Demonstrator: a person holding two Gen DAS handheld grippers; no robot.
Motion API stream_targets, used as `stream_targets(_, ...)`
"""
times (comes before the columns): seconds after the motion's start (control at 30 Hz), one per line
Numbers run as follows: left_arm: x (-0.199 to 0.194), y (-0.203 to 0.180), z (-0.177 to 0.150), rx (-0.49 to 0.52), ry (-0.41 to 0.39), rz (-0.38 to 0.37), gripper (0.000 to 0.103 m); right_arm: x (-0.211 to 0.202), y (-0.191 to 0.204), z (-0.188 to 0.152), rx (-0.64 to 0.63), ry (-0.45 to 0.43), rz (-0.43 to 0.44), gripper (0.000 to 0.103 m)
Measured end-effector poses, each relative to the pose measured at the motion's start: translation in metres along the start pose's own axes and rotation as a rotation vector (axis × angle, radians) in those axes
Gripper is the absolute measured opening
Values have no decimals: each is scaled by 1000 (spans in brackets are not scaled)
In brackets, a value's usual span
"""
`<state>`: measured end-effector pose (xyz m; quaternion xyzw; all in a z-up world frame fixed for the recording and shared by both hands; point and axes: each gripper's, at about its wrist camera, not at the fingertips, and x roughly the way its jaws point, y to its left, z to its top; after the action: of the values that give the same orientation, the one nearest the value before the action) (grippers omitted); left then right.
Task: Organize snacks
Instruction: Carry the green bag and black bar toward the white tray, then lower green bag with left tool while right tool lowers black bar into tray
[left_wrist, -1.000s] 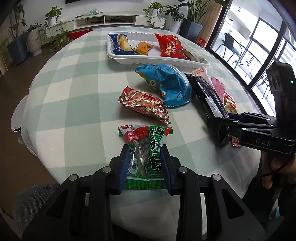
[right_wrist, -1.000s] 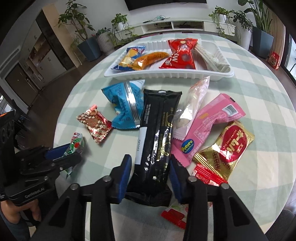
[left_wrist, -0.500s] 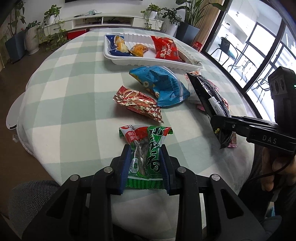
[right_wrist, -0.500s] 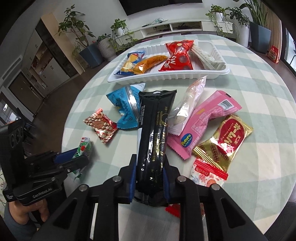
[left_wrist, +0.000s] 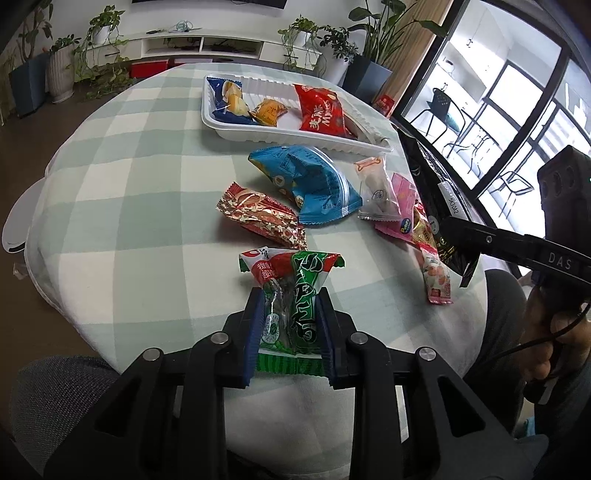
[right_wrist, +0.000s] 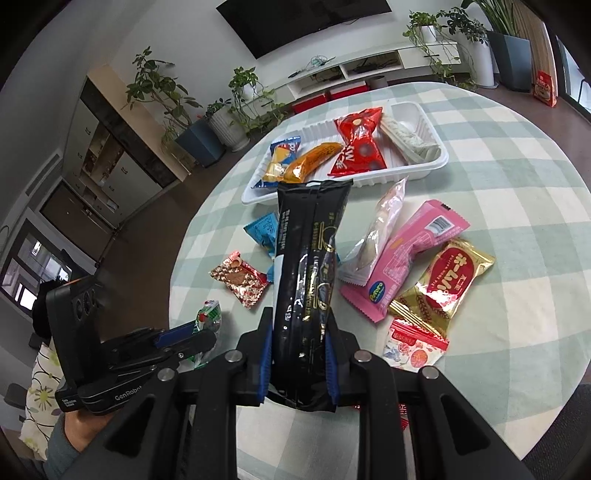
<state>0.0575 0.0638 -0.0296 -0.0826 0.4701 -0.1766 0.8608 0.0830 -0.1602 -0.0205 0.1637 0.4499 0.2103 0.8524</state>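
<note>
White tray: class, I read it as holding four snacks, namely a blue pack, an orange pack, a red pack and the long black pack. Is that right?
Not quite. The white tray holds the blue pack, orange pack and red pack, but the long black pack is clamped in the right gripper, as the right wrist view shows.

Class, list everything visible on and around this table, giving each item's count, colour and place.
Round table: one, green-white checked cloth, under everything.
White plastic tray: one, far side.
Tray packets: four; blue packet, orange packet, red packet, whitish packet.
Loose packets: six; light-blue bag, red-gold wrapper, clear packet, pink packet, gold-red packet, red-white packet.
Potted plants: several, green, beyond table.
Left gripper: jaws closing on green snack packet.
Right gripper: shut on long black snack packet.
</note>
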Motion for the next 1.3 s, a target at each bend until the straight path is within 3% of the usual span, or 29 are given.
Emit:
stream_targets(0.3, -14, 11, 17, -45, -47, -30, 25, -17, -20, 10, 56, -48, -3, 26)
stream_targets(0.53, -26, 21, 48, -63, -97, -56, 25, -34, -51, 30, 114, -93, -30, 26)
stream_targets(0.73, -32, 23, 113, -24, -164, -57, 25, -55, -64, 68, 99, -159, -80, 26)
stream_targets(0.93, -20, 18, 188, 29, -202, -43, 25, -59, -52, 131, 38, -202, -94, 26)
stream_targets(1.13, 18, 9, 250, 62, -188, -39, 25, -21, -15, 186, -46, -167, -55, 26)
stream_targets(1.3, 71, 20, 268, 36, -126, -32, 25, 39, 0, 207, -74, -68, -54, 26)
